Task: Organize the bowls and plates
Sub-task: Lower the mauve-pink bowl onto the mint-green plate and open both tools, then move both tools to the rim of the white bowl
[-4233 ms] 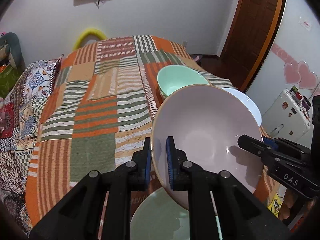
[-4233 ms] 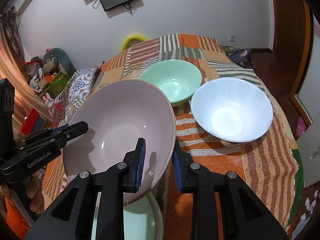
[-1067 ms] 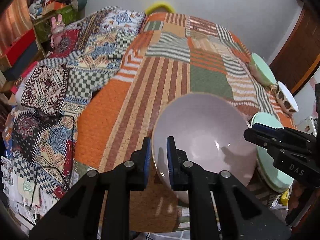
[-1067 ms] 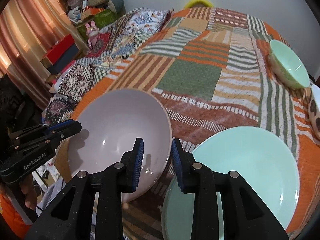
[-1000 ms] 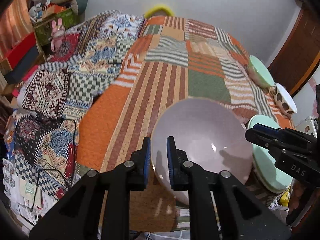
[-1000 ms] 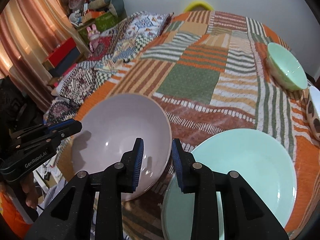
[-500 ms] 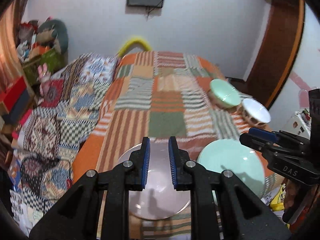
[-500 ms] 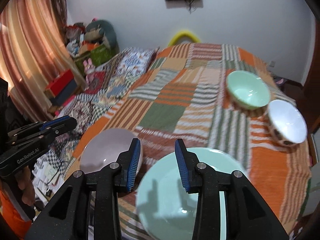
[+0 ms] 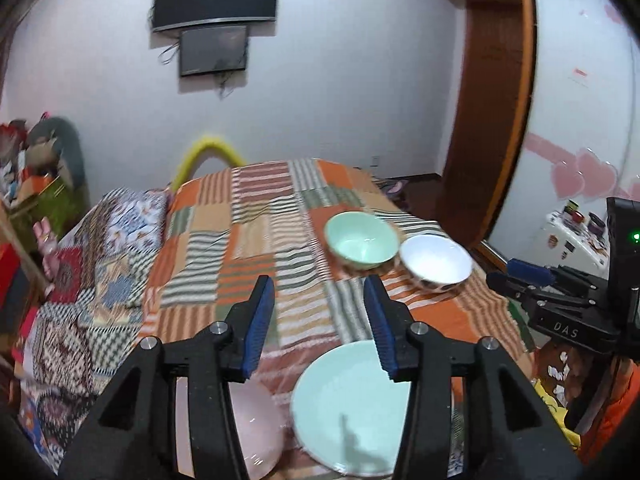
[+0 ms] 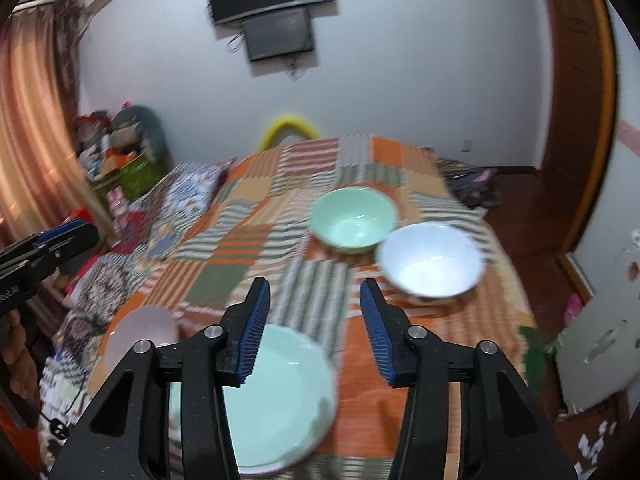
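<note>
1. Pink bowl [image 9: 256,428] sits on the patchwork bedspread [image 9: 256,240] at the near edge of the bed, upright, just beside the green plate [image 9: 352,404]; in the right wrist view the same pink bowl [image 10: 140,332] is left of the green plate [image 10: 280,392], partly hidden behind the gripper's frame; can't tell if the rims touch.
2. Green plate lies flat at the near edge, to the right of the pink bowl; its surface is bare.
3. Green bowl [image 9: 360,242] stands farther back on the bed, toward the right side; white bowl [image 9: 436,266] is just beside it on the right & slightly nearer, w/ a dark pattern on its outside; in the right wrist view the green bowl [image 10: 354,220] & white bowl [image 10: 430,264] look rim to rim, though blur leaves contact unclear.
4. Left gripper [image 9: 320,320] hangs above the near edge; jaws are opening, moderately apart, nothing between the blue pads; only bedspread & plate show through the gap.
5. Right gripper [image 10: 314,328] likewise above the near edge; jaws opening, about the same gap, nothing gripped.
6. Each gripper shows at the side of the other's view: right gripper [image 9: 520,276] at the right edge, left gripper [image 10: 52,240] at the left edge; both well apart from the dishes.
7. Bkgd: two dark screens [image 9: 214,20] on the white wall; a yellow ring [image 9: 208,156] behind the bed's far end; wooden door frame [image 9: 492,120] at right; curtain [image 10: 36,140] at left.
</note>
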